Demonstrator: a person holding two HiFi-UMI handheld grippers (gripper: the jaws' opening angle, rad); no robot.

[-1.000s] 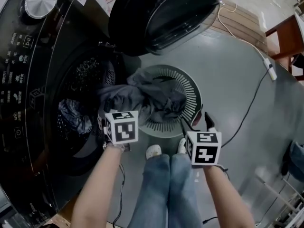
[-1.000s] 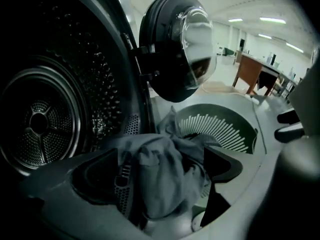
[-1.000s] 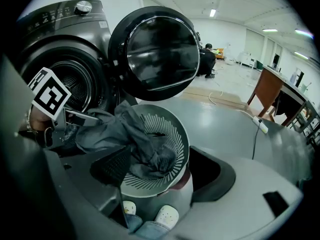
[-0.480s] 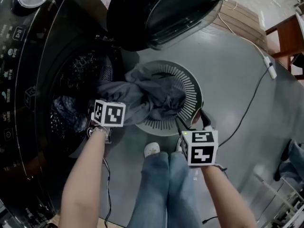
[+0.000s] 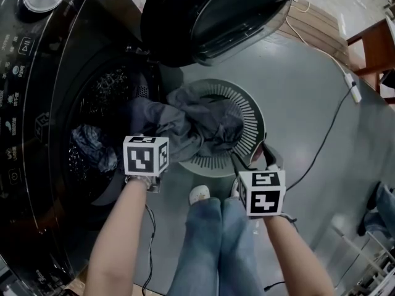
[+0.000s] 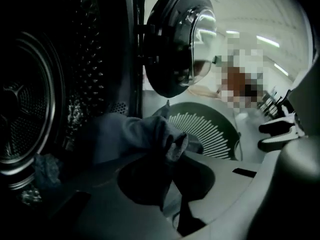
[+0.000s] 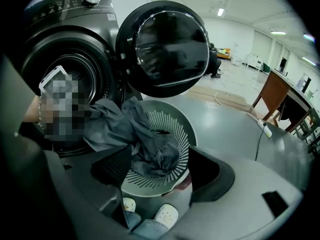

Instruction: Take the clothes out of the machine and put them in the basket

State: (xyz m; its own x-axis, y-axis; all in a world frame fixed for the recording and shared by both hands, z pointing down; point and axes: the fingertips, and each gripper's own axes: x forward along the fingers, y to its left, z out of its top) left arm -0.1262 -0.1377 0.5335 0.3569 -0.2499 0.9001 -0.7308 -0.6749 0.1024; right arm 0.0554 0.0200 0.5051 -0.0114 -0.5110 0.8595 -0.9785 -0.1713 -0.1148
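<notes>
left gripper (image 6: 170, 194) jaws just closed, pinching the machine-side end of the grey garment (image 5: 197, 125), prob to drag the rest over. garment lies half on the machine (image 5: 37, 73) door lip, half in the basket (image 5: 253, 119). right gripper (image 7: 160, 173) fingers spread, empty, above the basket's near rim.

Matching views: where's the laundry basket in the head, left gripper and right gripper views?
Head view: laundry basket at centre, on the floor, with a grey garment draped over its left rim.
Left gripper view: basket right of centre, behind the garment.
Right gripper view: basket at centre, in the lower half.
Shared landmark: the open washer door, above the basket in every picture.
</notes>
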